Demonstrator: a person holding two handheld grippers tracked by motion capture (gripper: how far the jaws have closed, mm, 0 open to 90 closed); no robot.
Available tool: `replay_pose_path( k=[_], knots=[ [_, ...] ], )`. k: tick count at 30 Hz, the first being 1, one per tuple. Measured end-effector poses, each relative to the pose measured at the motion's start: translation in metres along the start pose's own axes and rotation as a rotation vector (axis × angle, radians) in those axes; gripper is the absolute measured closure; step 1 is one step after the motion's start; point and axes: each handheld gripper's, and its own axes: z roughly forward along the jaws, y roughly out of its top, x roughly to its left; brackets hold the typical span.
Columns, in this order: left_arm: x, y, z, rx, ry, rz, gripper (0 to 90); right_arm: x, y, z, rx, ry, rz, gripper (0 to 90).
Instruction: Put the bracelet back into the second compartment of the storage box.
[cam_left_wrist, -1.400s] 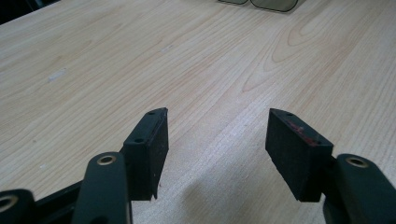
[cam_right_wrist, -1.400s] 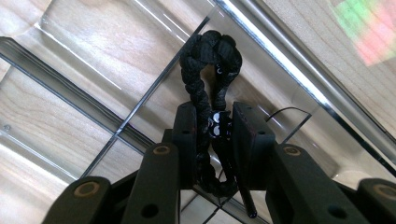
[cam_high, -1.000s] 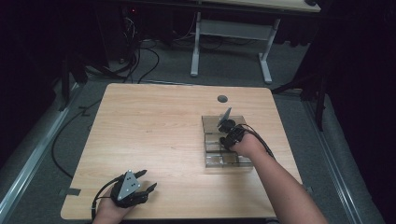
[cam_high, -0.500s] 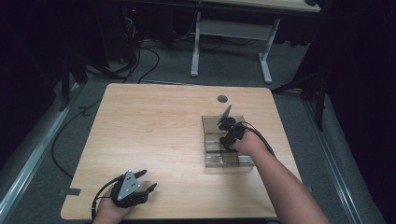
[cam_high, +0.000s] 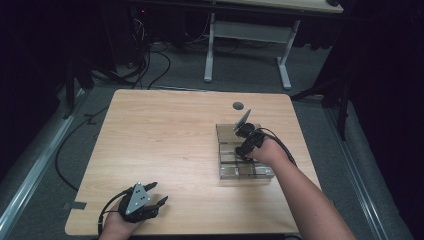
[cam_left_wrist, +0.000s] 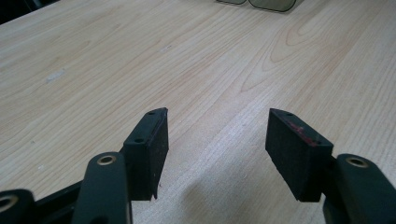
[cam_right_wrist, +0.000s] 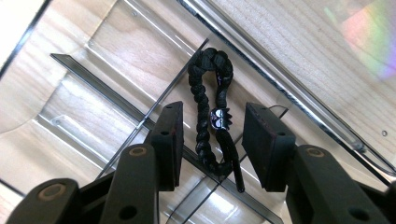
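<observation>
1. High view: right tongs (cam_high: 243, 131) hover over the clear tray (cam_high: 260, 172) on the worktop (cam_high: 165, 145); left tongs (cam_high: 156, 194) rest open.
2. Left gripper view: left tongs stand empty, jaws apart.
3. Right gripper view: black braided bracelet (cam_right_wrist: 210, 112) with a dark bead lies in the tray between jaws that have just been opening, untouched.

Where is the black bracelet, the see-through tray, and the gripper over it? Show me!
black bracelet (cam_right_wrist: 205, 116): right gripper view, on its braided cord.
clear tray (cam_high: 260, 173): high view, on its near rim.
right gripper (cam_right_wrist: 210, 140): right gripper view, midway between its open fingertips.
</observation>
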Motion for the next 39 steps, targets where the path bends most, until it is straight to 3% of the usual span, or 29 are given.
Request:
replay_pose_path(
  k=[8, 17, 19, 20, 21, 22, 24, 29, 30, 31, 39],
  knots=[
    [0.0, 0.0, 0.0, 0.001, -0.001, 0.0, 39.8, -0.001, -0.002, -0.01, -0.012, -0.005, 0.009, 60.1],
    [0.0, 0.0, 0.0, 0.001, 0.001, -0.001, 39.8, 0.004, -0.007, -0.015, -0.02, -0.009, -0.004, 79.3],
    [0.0, 0.0, 0.0, 0.003, -0.001, -0.001, 39.9, 0.007, -0.01, -0.018, -0.016, -0.006, 0.015, 80.4],
    [0.0, 0.0, 0.0, 0.004, -0.002, -0.002, 39.9, 0.006, -0.011, -0.018, -0.026, -0.009, -0.01, 80.8],
    [0.0, 0.0, 0.0, 0.004, -0.002, -0.001, 39.9, 0.008, -0.013, -0.019, -0.02, 0.0, 0.023, 81.5],
    [0.0, 0.0, 0.0, 0.004, -0.002, 0.0, 39.9, 0.007, -0.014, -0.018, -0.026, 0.0, -0.002, 81.6],
    [0.0, 0.0, 0.001, 0.005, -0.001, 0.001, 39.9, 0.01, -0.018, -0.019, -0.022, 0.003, -0.006, 82.8],
    [0.0, 0.0, 0.001, 0.007, -0.001, 0.002, 39.9, 0.016, -0.026, -0.023, -0.033, -0.012, -0.005, 85.3],
    [0.0, 0.0, 0.001, 0.004, -0.002, -0.001, 39.9, 0.018, -0.028, -0.024, -0.036, -0.006, 0.009, 85.6],
    [0.0, 0.0, 0.001, 0.005, -0.001, -0.001, 39.9, 0.018, -0.029, -0.025, -0.041, -0.008, -0.01, 85.7],
    [0.0, 0.0, 0.001, 0.005, -0.001, -0.003, 39.9, 0.028, -0.045, -0.03, -0.074, 0.008, -0.005, 86.2]
  ],
)
